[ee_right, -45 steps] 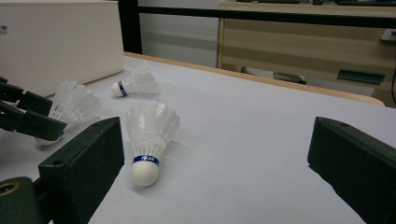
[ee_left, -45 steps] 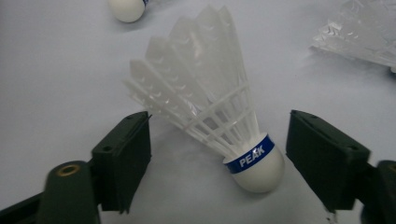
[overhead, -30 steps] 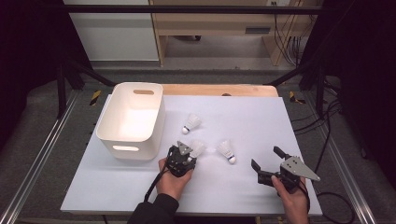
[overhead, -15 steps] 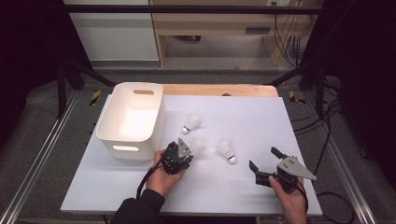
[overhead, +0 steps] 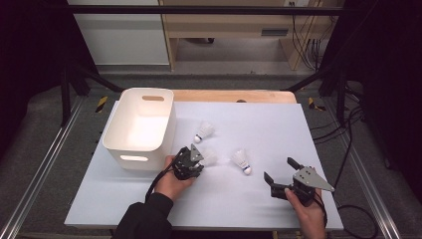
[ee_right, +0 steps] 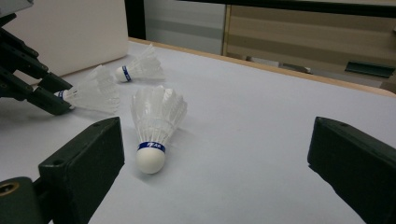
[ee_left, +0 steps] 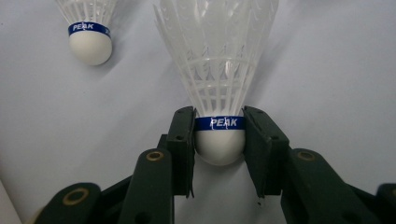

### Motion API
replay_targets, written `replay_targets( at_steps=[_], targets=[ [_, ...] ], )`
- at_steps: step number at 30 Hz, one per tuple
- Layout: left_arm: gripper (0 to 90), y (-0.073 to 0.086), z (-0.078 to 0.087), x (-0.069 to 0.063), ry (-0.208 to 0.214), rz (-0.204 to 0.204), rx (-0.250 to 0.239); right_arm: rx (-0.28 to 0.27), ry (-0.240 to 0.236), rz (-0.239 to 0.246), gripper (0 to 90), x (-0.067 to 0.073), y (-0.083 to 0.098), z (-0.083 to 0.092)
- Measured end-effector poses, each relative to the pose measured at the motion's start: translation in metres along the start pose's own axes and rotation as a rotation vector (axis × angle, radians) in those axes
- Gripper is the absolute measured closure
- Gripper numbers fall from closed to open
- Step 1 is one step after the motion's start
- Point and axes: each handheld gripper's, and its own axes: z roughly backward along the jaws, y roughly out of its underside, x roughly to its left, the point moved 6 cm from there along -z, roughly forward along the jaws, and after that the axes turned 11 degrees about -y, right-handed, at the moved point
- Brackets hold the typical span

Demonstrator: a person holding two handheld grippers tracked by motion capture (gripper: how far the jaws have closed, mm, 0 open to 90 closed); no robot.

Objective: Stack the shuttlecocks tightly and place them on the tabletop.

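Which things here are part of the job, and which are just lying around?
Part of the job:
- shuttlecock, clamped by its cork in the left gripper
- two other shuttlecocks on the table
- white bin
- right gripper, jaws open

Just lying about:
- cables beside the table
- wooden bench behind

Three shuttlecocks (overhead: 205,131) (overhead: 210,156) (overhead: 241,160) are on the table (overhead: 278,124). One white bin (overhead: 141,127) sits near its left edge.

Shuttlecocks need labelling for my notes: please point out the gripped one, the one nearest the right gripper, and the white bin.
gripped shuttlecock (ee_left: 219,147), left gripper view, cork head
free shuttlecock (ee_right: 151,161), right gripper view, cork head
white bin (overhead: 118,128), high view, left rim
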Motion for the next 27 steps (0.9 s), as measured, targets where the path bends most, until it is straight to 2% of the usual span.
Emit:
replay_targets(
  at_steps=[4,6,10,13,16,20,23,24,27],
  targets=[
    [61.8,-0.002,0.001,-0.001,-0.007,-0.003,-0.01,0.0,0.0,-0.001,4.0,0.0,0.0,0.0],
    [54.4,-0.005,0.002,0.0,-0.017,0.017,-0.021,-0.001,-0.003,-0.001,4.0,0.0,0.0,0.0],
    [52.1,-0.008,-0.001,-0.002,-0.005,0.014,-0.039,0.004,-0.006,0.001,4.0,0.001,0.0,-0.001],
    [54.1,-0.01,-0.004,-0.003,-0.011,0.013,-0.045,0.004,-0.008,0.003,4.0,0.001,0.0,-0.001],
    [61.5,-0.013,-0.003,-0.004,-0.01,-0.01,-0.056,0.005,-0.009,0.002,4.0,0.001,0.001,-0.001],
    [64.6,-0.014,0.003,-0.006,-0.007,-0.099,-0.064,0.005,-0.012,0.002,4.0,0.001,0.001,-0.001],
    [64.8,-0.012,0.006,-0.008,0.0,-0.112,-0.056,0.006,-0.013,0.004,4.0,0.001,0.001,-0.002],
    [64.8,-0.01,0.008,-0.008,0.002,-0.132,-0.052,0.01,-0.013,0.001,4.0,0.002,0.001,-0.001],
    [64.6,-0.007,0.013,-0.01,0.021,-0.151,-0.048,0.011,-0.014,0.002,3.9,0.002,0.001,-0.002]
  ],
)
